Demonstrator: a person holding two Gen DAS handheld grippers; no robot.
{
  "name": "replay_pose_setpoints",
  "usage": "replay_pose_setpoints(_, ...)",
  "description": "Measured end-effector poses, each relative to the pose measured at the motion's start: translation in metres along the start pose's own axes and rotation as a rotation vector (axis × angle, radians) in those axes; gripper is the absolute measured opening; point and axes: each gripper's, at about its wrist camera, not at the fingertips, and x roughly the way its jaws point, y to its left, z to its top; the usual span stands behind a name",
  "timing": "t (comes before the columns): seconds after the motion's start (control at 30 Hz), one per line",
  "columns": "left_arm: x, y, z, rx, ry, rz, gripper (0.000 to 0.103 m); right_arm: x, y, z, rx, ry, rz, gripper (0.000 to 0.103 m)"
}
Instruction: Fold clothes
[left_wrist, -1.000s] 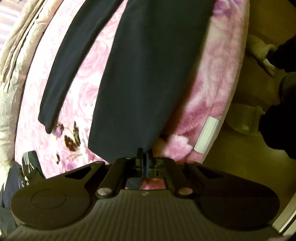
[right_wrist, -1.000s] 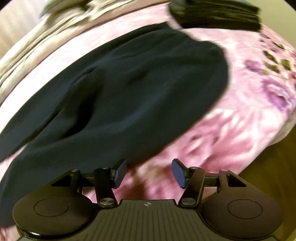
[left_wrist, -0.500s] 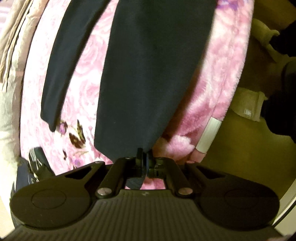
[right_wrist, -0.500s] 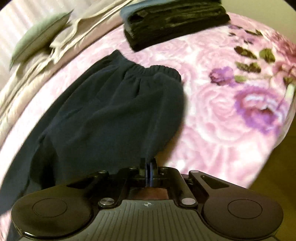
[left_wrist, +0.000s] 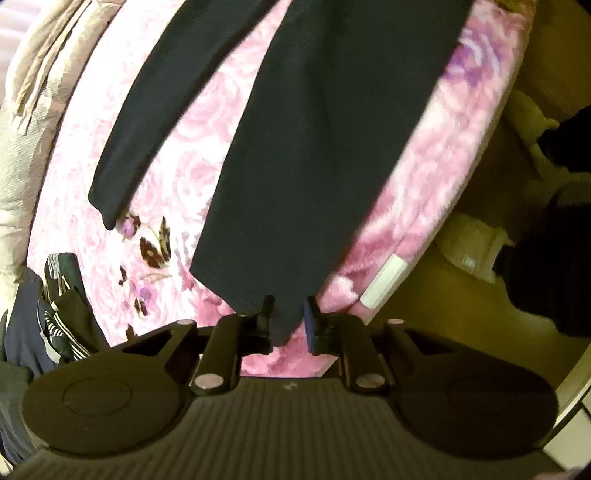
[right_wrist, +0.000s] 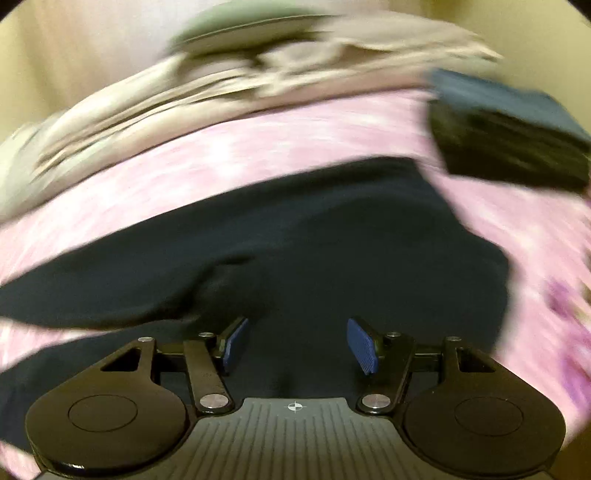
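Trousers: dark trousers (left_wrist: 295, 155) lie spread on a bed under a pink blanket (left_wrist: 177, 184), one leg end at the bed's near edge, the other leg (left_wrist: 147, 122) splayed apart.
Handling: probably soft, light and limp; best taken at hem corners or waistband.
Left gripper (left_wrist: 288, 321): jaws have just been opening, slightly apart, the hem hanging between them, not pinched.
Right gripper (right_wrist: 297, 345): jaws have just been opening, spread wide over the cloth, holding nothing.
Edges: the blanket edge drops to the floor (left_wrist: 461, 302) just beside the hem.
Room: open blanket flanks the trousers; a folded stack (right_wrist: 509, 144) sits beyond, crumpled clothes (left_wrist: 59, 302) at one side.
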Motion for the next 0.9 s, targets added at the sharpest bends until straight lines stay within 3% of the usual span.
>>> replay_pose_setpoints(0.07,0.001,-0.004,0.001,0.002,-0.007,0.000,0.018,0.026,0.025,0.006,-0.070,0.011,0.069,0.063)
replay_pose_setpoints(0.2,0.001,-0.010,0.003,0.001,-0.024,0.000,0.021,0.090,0.054,0.013,-0.114,0.087,0.118,0.063)
replay_pose_setpoints(0.33,-0.008,-0.014,0.003,-0.036,-0.075,-0.016,0.024,0.063,0.039,0.023,-0.015,0.036,0.153,0.063)
replay_pose_setpoints(0.43,-0.011,-0.022,0.010,-0.030,-0.137,-0.023,0.028,0.027,0.026,0.009,-0.018,0.032,0.115,0.063)
replay_pose_setpoints(0.57,-0.005,-0.040,0.032,0.022,-0.214,-0.048,0.033,0.014,0.004,-0.030,0.028,0.138,0.066,0.063)
replay_pose_setpoints(0.67,0.002,-0.047,0.046,0.052,-0.230,-0.077,0.033,0.024,-0.011,-0.060,0.062,0.285,0.000,0.063)
replay_pose_setpoints(0.73,-0.001,-0.047,0.051,0.058,-0.255,-0.080,0.033,0.014,0.007,-0.058,-0.031,0.254,-0.028,0.063)
replay_pose_setpoints(0.9,-0.003,-0.039,0.050,-0.009,-0.261,-0.085,0.035,0.014,0.070,-0.041,-0.162,0.130,0.127,0.063)
